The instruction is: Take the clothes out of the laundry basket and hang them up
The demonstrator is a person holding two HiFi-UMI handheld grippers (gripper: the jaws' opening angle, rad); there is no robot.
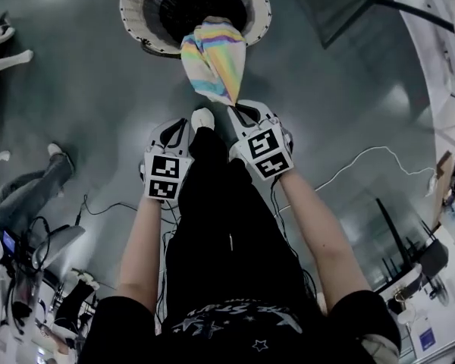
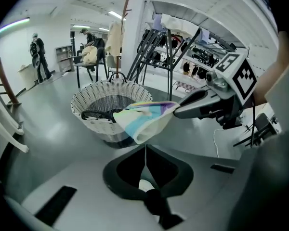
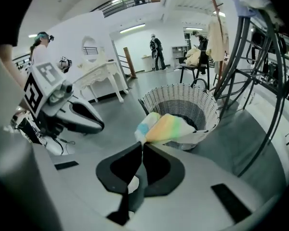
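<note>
A round white wicker laundry basket (image 1: 148, 32) stands on the grey floor ahead of me. A rainbow-striped cloth (image 1: 212, 59) hangs lifted over its near rim, and my right gripper (image 1: 235, 111) is shut on the cloth's near end. In the right gripper view the jaws (image 3: 142, 146) pinch that cloth (image 3: 168, 128) in front of the basket (image 3: 209, 107). My left gripper (image 1: 176, 127) stays beside it, shut and empty. In the left gripper view its closed jaws (image 2: 145, 148) sit below the cloth (image 2: 142, 119), apart from it.
A dark clothes rack (image 2: 168, 57) with hangers stands behind the basket, a wooden coat stand (image 2: 126, 13) beside it. Cables (image 1: 364, 161) lie on the floor at right. A white table (image 3: 103, 73) is at left. People stand far back.
</note>
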